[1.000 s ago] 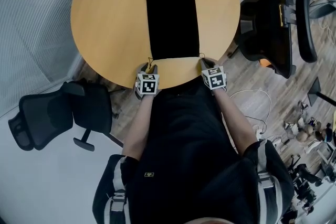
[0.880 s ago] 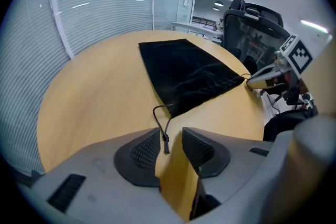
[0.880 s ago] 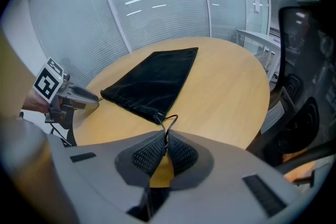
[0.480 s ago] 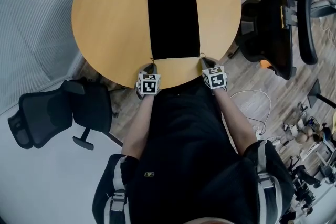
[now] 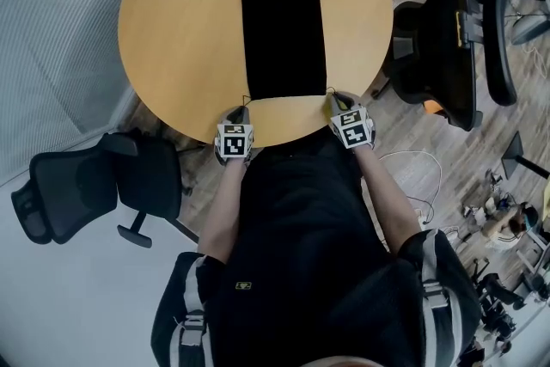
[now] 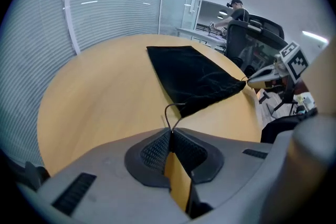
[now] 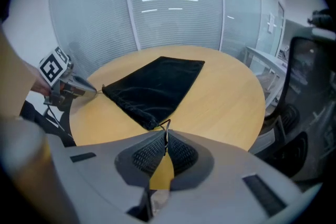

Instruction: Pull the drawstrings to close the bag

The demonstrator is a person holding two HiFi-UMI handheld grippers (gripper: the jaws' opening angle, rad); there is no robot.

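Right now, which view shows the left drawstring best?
The left gripper view: the left drawstring arches from the corner of the bag into the left gripper, whose jaws have just been closing and pinch it. The head view shows only a faint thread; the right gripper view, a short bit at that gripper's tip.

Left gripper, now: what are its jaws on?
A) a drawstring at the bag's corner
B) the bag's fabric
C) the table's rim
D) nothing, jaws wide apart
A: in the left gripper view the left gripper's jaws, which have just been closing, meet on the thin drawstring that loops out of the near corner of the black bag. The fabric itself lies beyond the pads.
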